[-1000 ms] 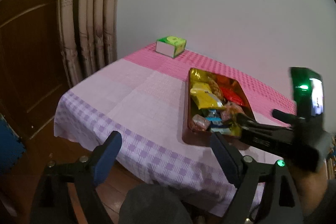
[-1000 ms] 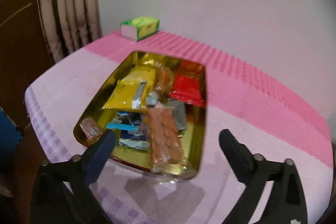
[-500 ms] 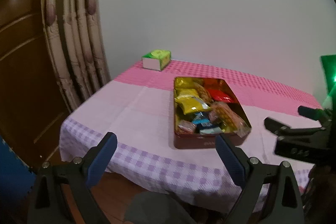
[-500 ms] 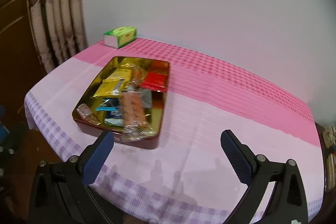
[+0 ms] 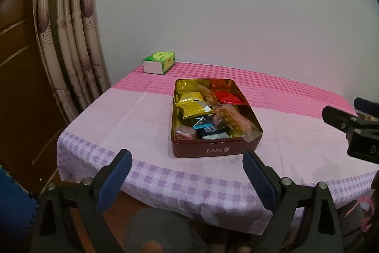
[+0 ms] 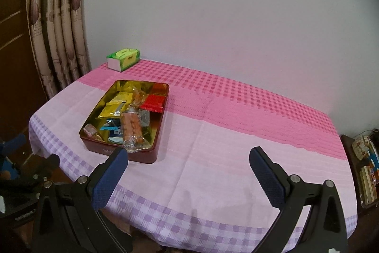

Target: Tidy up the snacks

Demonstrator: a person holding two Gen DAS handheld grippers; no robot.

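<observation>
The dark-red rectangular metal tin (image 5: 214,150), filled with wrapped snacks (image 5: 192,108), sits near the table's (image 6: 236,153) front-left edge. Left gripper (image 5: 187,168) and right gripper (image 6: 188,164) hover short of that edge, jaws apart, empty.

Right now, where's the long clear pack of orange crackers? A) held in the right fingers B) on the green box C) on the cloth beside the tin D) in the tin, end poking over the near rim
D: the cracker pack lies inside the tin, its clear end sticking over the near rim; both grippers, left and right, are open and empty.
</observation>
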